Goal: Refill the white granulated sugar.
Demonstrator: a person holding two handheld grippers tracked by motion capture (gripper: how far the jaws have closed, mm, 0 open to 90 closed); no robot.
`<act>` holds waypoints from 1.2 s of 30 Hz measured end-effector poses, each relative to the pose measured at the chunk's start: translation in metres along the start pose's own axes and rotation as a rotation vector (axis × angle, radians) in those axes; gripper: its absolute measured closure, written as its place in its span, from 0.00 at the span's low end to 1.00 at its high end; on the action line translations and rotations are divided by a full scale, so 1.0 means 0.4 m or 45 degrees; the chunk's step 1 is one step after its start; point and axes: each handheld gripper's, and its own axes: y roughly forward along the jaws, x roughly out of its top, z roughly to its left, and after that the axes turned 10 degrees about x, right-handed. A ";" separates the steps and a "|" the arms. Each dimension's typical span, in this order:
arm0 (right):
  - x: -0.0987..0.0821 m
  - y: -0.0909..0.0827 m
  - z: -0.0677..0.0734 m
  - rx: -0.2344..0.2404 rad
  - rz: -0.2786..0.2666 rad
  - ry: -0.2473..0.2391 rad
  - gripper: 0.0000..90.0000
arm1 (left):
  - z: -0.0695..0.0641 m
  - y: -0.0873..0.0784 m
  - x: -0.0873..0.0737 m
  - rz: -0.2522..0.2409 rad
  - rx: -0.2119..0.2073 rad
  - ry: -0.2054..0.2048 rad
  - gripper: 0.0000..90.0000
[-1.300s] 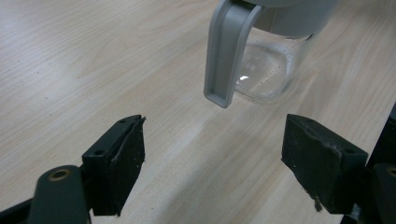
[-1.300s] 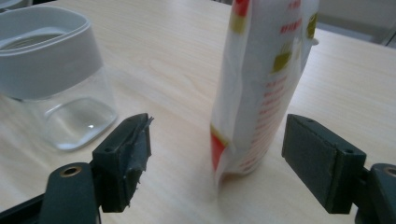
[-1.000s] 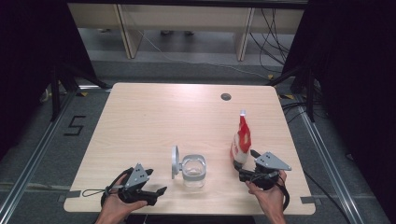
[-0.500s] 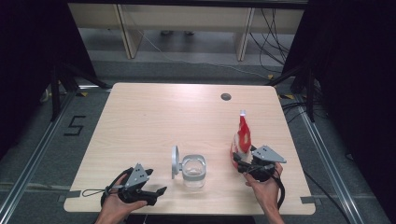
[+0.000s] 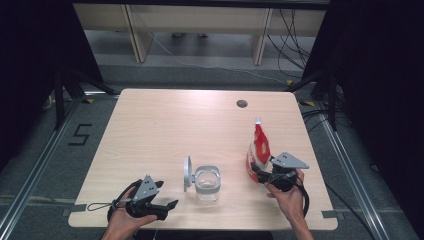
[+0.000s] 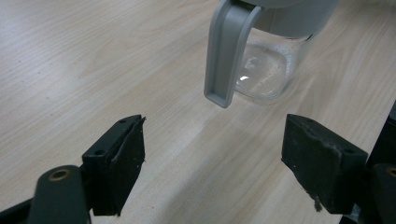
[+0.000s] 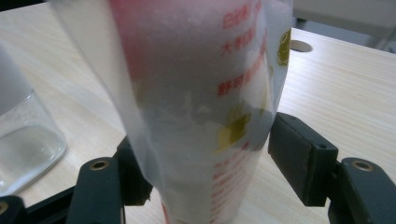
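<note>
A red and white plastic bag stands upright at the right of the table. My right gripper has its jaws on either side of the bag's lower part; they have just been closing, and in the right gripper view the pads press the bag from both sides. A clear glass jar with a grey lid hinged open to its left stands near the front middle. My left gripper rests at the front left, open, pointing at the jar and its grey clasp, with nothing between its pads.
The light wooden table has a round cable hole at its far right. The jar stands just to the left of the bag. Dark curtains and floor rails flank the table.
My right gripper has moved left and forward up to the bag, and its jaws have closed around the bag's lower part. The left gripper and the jar have kept still.
</note>
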 end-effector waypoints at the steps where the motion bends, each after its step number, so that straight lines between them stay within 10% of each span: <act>1: 0.000 -0.001 -0.009 0.032 0.008 -0.018 0.42 | 0.000 0.000 0.000 0.000 0.001 0.000 0.23; 13: 0.006 -0.008 -0.078 0.239 0.012 -0.213 0.44 | 0.000 0.001 0.000 0.002 0.010 0.001 0.23; 17: 0.000 -0.008 -0.069 0.211 -0.013 -0.188 0.44 | 0.000 0.001 0.000 0.004 0.009 -0.004 0.23; 19: -0.010 -0.008 -0.043 0.132 -0.071 -0.008 0.36 | 0.002 0.001 0.000 0.003 0.009 -0.004 0.23; 22: -0.014 0.000 -0.035 0.085 -0.142 0.049 0.33 | 0.001 0.001 -0.001 0.003 0.014 -0.002 0.23; 33: -0.021 0.027 0.003 -0.018 -0.227 0.035 0.30 | -0.001 0.002 -0.001 0.004 0.002 -0.002 0.23; 36: -0.038 0.035 -0.002 -0.035 -0.252 0.137 0.32 | -0.002 0.002 -0.001 0.004 0.001 -0.002 0.23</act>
